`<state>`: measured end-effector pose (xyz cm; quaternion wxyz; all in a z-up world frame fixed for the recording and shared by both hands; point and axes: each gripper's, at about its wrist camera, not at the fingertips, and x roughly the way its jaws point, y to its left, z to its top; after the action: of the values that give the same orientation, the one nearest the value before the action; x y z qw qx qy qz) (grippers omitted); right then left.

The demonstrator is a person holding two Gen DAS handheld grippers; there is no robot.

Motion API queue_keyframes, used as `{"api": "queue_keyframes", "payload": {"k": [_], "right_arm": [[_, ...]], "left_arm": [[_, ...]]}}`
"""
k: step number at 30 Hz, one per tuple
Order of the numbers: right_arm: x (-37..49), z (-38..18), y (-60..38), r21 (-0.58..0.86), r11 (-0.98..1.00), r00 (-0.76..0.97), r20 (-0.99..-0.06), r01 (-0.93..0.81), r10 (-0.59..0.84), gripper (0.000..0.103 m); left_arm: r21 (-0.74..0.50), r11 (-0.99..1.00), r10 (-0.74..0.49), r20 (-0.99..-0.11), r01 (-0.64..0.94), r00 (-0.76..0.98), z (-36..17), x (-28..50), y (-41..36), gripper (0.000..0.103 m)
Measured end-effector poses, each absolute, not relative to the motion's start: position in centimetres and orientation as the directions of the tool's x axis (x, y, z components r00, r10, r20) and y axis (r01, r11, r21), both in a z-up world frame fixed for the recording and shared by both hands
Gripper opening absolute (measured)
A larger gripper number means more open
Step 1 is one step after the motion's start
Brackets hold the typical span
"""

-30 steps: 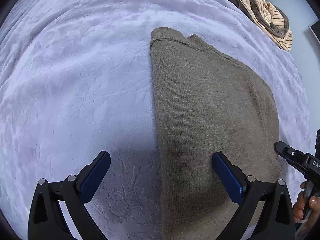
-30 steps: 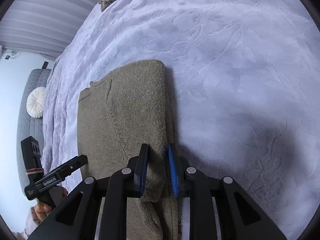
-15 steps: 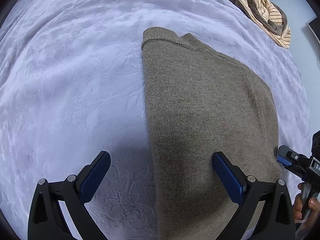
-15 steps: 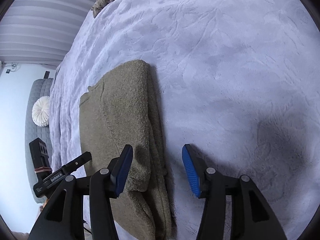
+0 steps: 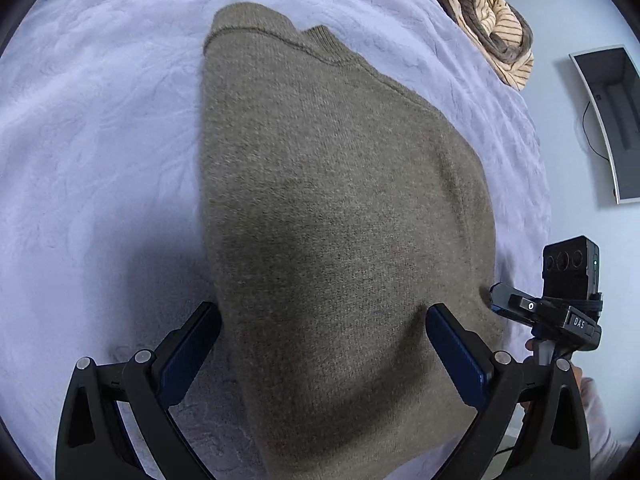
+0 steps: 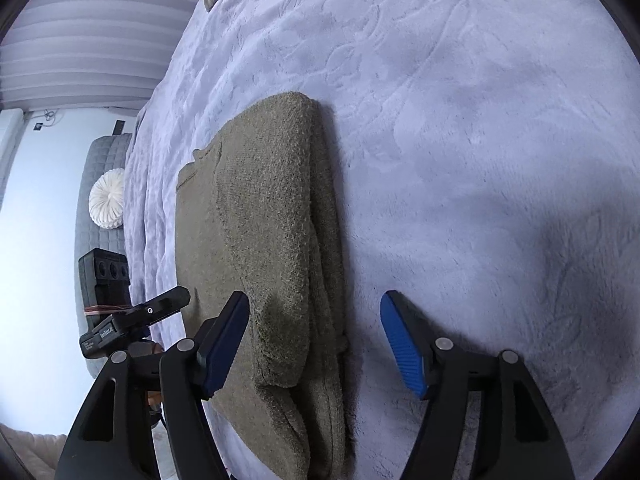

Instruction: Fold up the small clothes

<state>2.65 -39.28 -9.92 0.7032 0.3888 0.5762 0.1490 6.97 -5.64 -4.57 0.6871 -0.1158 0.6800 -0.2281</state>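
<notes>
From the left wrist view, a striped garment [image 5: 496, 40] lies bunched at the far edge of the lavender blanket [image 5: 88, 128], and a monitor [image 5: 612, 120] stands beyond it. The left gripper [image 5: 320, 356] hangs wide open and empty over the olive knit sweater [image 5: 320, 200], which lies folded flat on the blanket, collar away.

From the right wrist view, a white round cushion [image 6: 106, 200] rests on a grey headboard [image 6: 86, 208]. The right gripper [image 6: 316, 340] gapes open, holding nothing, above the sweater's stacked right edge.
</notes>
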Motion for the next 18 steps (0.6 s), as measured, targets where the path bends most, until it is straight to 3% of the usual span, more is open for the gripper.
{"api": "queue_keyframes", "payload": {"k": [9,10,11,14,16,18], "right_arm": [[6.1,-11.7,-35.6,0.781,0.604,0.208,-0.624,0.158,0.753,0.073],[6.2,-12.0,-35.1,0.77,0.615,0.203,-0.638,0.169,0.743,0.07],[6.3,-12.1,-34.9,0.764,0.619,0.204,-0.645,0.18,0.737,0.058],[5.8,-11.4,-34.5,0.791,0.585,0.23,-0.612,0.179,0.757,0.038],[5.3,-10.7,-34.8,0.831,0.524,0.255,-0.557,0.189,0.791,0.036],[4.9,-10.0,-34.7,0.859,0.47,0.275,-0.511,0.205,0.814,0.036]], "left_arm": [[-0.441,0.873,-0.447,-0.894,0.206,-0.02,-5.3,7.1,-8.0,0.101],[-0.437,0.876,-0.445,-0.895,0.204,-0.008,-5.0,7.0,-7.9,0.094],[-0.431,0.878,-0.442,-0.897,0.208,0.003,-4.8,6.9,-7.7,0.09],[-0.438,0.866,-0.457,-0.889,0.24,0.027,-3.6,6.5,-7.2,0.075],[-0.457,0.854,-0.478,-0.878,0.249,0.027,-2.8,6.4,-6.5,0.062],[-0.491,0.836,-0.512,-0.859,0.246,0.024,-1.9,6.3,-5.9,0.058]]}}
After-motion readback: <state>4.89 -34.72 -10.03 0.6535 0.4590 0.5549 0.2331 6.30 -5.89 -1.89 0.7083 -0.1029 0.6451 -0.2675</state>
